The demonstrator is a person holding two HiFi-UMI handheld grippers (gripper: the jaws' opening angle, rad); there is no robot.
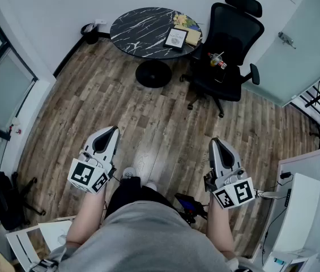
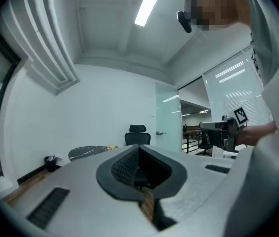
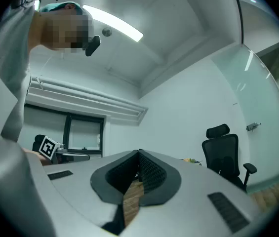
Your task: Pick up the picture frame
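Wood flooring (image 1: pixel 148 109) is stretching ahead, and the picture frame (image 1: pixel 176 38) is sitting far in front of both tongs, seemingly flat on the round dark table (image 1: pixel 134 33), though it is small in view. Nothing of the task is looking done: the left tongs (image 1: pixel 112 132) and right tongs (image 1: pixel 215 144) are hanging closed and empty, well apart from it. Approaching, opening and grasping are all remaining.

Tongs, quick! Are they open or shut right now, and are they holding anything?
Left tongs: closed, holding nothing.
Right tongs: closed, holding nothing.
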